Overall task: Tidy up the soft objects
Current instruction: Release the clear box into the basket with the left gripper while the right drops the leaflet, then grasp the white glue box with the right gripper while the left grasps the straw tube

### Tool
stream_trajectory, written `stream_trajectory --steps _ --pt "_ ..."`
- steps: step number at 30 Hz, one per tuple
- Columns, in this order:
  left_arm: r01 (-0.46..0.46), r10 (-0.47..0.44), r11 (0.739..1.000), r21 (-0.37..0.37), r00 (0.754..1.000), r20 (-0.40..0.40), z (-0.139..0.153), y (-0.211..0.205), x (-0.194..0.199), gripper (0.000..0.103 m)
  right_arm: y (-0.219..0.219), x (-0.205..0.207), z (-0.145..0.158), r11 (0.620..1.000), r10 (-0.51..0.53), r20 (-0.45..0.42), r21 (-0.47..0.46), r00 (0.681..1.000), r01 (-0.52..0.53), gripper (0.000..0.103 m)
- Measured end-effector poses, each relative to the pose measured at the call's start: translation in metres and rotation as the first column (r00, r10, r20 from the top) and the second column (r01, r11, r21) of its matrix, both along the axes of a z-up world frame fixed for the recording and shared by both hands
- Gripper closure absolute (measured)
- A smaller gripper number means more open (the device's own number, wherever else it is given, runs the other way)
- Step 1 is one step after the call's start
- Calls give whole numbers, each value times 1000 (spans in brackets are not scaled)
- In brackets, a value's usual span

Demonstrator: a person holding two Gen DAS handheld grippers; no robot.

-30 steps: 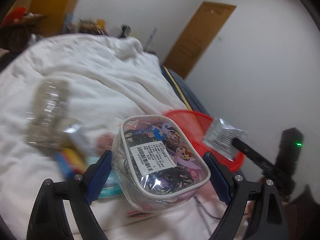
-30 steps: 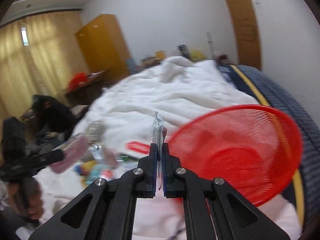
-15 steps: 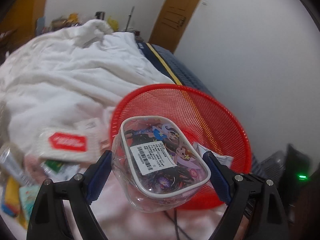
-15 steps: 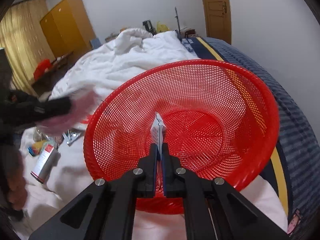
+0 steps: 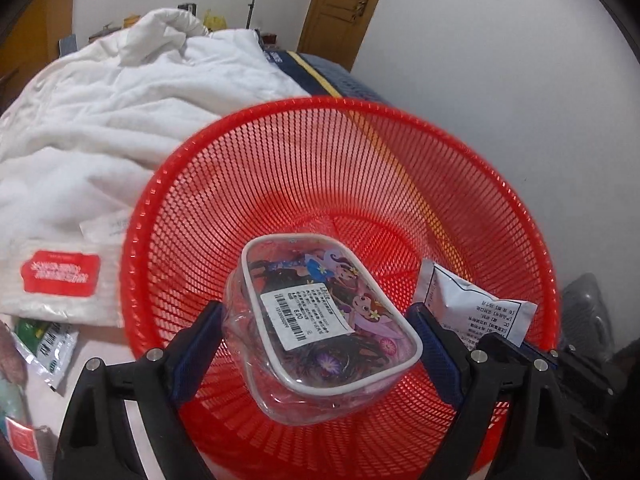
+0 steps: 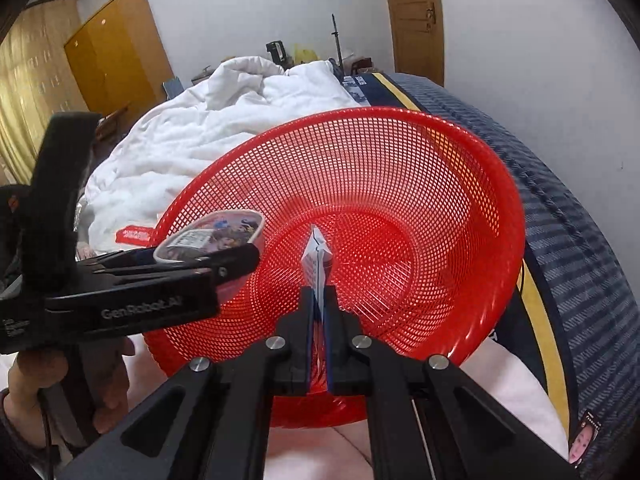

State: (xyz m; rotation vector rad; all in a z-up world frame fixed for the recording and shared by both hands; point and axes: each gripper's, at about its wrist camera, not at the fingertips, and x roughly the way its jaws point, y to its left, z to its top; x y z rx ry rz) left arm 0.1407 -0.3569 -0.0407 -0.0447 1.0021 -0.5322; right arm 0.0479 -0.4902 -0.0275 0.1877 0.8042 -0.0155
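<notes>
Both grippers over the basket (image 5: 280, 128)

The left gripper (image 5: 316, 332) clamps a clear pouch (image 5: 324, 320); right of it, the right gripper (image 6: 318, 300) pinches a white sachet (image 6: 316, 256), its jaws nearly together.

A home bedroom here: rumpled white duvet (image 6: 208, 136) on a bed across the middle, yellow wardrobe (image 6: 116, 52) upper left, wooden door (image 6: 416, 16) top right.

A rumpled white duvet (image 5: 120, 112) covers the bed; beyond stand a wooden door (image 6: 416, 20) and yellow wardrobe (image 6: 116, 52).
</notes>
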Motion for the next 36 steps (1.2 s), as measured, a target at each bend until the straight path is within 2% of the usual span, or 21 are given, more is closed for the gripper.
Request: stream_trajectory --steps 4,6,8,10,14,17,19,23,25,28,30,32,33,34,35,36 --pt "-6 6 999 -41 1000 -4 4 4 -5 9 6 -1 -1 1000 5 -3 -27 1000 -5 99" --pt "-5 3 997 -77 1000 -29 4 8 -3 1 5 -1 -1 1000 2 -6 -25 1000 -3 98" --pt "-7 3 992 -127 999 -33 5 14 -3 1 3 0 -1 1000 3 -7 -10 1000 -3 88" --pt "-11 4 988 -152 999 -42 6 19 -2 1 3 0 0 1000 3 -4 -4 1000 -3 72" --pt "-10 -5 976 -219 998 -68 9 31 1 1 6 -5 6 1000 15 29 -12 999 -15 54" --pt "-12 -15 956 -294 996 -90 18 46 -5 1 10 -9 11 999 37 65 -15 997 -36 50" --pt "-5 -32 932 -363 995 -98 28 62 -12 1 14 -13 16 999 53 89 -3 995 -53 47" --pt "1 -26 896 -445 998 -50 56 104 -29 1 24 -22 27 995 86 138 28 987 -91 43" --pt "-17 -1 879 -476 999 -37 71 135 -43 1 34 -28 36 991 121 165 42 979 -130 37" --pt "-51 64 878 -475 998 11 90 186 -66 1 58 -37 49 970 214 192 76 958 -232 30" --pt "-112 156 901 -420 985 71 98 230 -87 1 80 -42 55 950 285 197 74 938 -304 29" --pt "-189 254 896 -402 961 114 96 267 -103 1 106 -44 60 914 375 176 95 910 -395 29" --pt "-251 312 904 -346 941 133 91 288 -113 1 118 -42 61 894 414 162 112 896 -433 29" --pt "-285 343 903 -322 929 140 86 302 -113 1 133 -41 63 877 446 146 127 883 -463 29" --pt "-323 379 893 -313 915 140 81 316 -119 1 145 -39 63 863 471 128 137 873 -486 29" --pt "-384 440 871 -308 888 137 73 334 -127 1 159 -34 64 851 495 101 145 863 -505 29"
